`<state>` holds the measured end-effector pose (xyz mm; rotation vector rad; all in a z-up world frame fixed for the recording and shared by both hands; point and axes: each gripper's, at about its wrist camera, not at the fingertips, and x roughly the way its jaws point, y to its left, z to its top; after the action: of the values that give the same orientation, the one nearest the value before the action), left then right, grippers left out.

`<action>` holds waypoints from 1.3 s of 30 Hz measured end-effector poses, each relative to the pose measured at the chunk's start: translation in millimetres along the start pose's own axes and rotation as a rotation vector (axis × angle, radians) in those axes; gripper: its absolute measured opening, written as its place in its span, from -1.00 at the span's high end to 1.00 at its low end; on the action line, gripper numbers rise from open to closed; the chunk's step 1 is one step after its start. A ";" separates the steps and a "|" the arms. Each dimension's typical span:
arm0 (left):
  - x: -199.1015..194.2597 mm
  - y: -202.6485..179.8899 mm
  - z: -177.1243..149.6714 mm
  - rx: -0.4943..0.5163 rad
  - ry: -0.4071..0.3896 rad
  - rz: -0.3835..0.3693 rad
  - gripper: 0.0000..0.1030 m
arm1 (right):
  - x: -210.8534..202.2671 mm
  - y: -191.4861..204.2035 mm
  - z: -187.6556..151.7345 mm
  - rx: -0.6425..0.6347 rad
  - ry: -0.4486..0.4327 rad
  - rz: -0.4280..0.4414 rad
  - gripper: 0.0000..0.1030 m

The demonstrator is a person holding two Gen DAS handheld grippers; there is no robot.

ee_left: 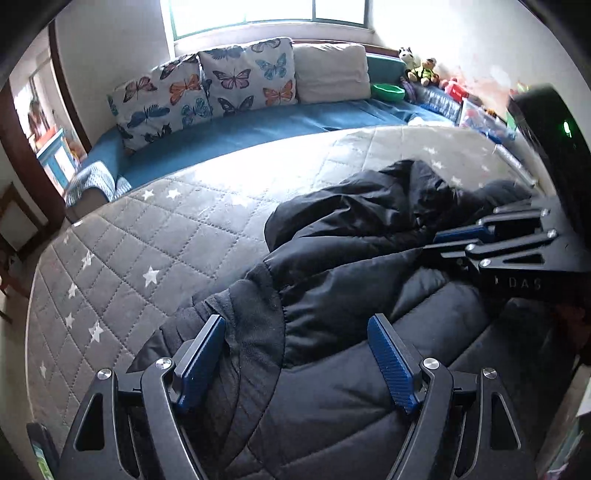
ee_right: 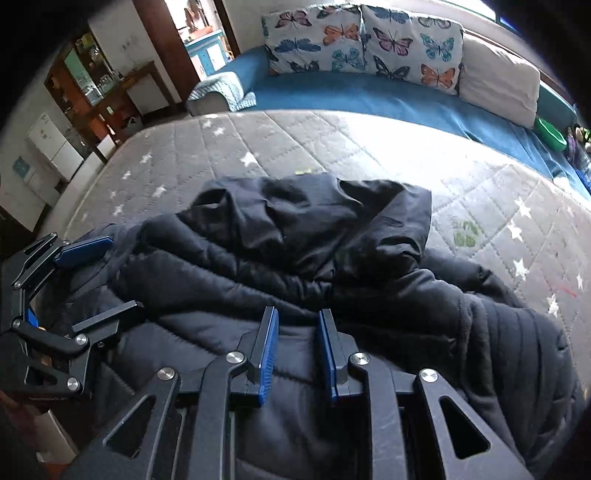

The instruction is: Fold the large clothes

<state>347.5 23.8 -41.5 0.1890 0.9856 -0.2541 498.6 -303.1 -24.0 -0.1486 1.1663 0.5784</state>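
Observation:
A black padded jacket with a hood lies crumpled on the grey quilted mattress; it also fills the right wrist view, hood at the far end. My left gripper is open just above the jacket's near edge, a knit cuff between its jaws, not pinched. It shows at the left of the right wrist view. My right gripper has its jaws a narrow gap apart over the jacket's body, with quilted fabric in the gap; whether they pinch it is unclear. It shows at the right of the left wrist view.
A blue daybed with butterfly cushions runs behind the mattress under a window. A green bowl and toys sit at its right end. A black box stands at the right. A doorway and wooden shelves are at the left.

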 end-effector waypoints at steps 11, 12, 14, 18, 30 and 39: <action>-59.7 8.3 -25.3 -0.066 -0.109 0.001 -0.65 | -70.4 32.2 -42.5 -0.106 -0.070 0.011 0.50; -67.9 9.3 -30.9 -0.071 -0.117 0.009 -0.65 | -76.8 34.4 -52.6 -0.116 -0.073 0.021 0.49; -85.2 11.1 -45.3 -0.078 -0.130 0.029 -0.65 | -87.4 37.2 -73.5 -0.133 -0.083 0.035 0.46; -109.1 18.5 -79.9 -0.112 -0.139 0.061 -0.65 | -103.1 33.0 -107.5 -0.142 -0.103 0.012 0.45; -106.4 45.3 -147.0 -0.212 -0.119 0.038 -0.73 | -89.9 -17.7 -170.2 -0.018 -0.127 -0.033 0.09; -127.6 61.9 -120.4 -0.240 -0.146 0.031 -0.73 | -126.7 -21.2 -127.6 -0.027 -0.178 -0.072 0.09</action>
<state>202.7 131.6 3.4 -0.0335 0.8589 -0.1174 370.4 -416.7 34.5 -0.1588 0.9767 0.5329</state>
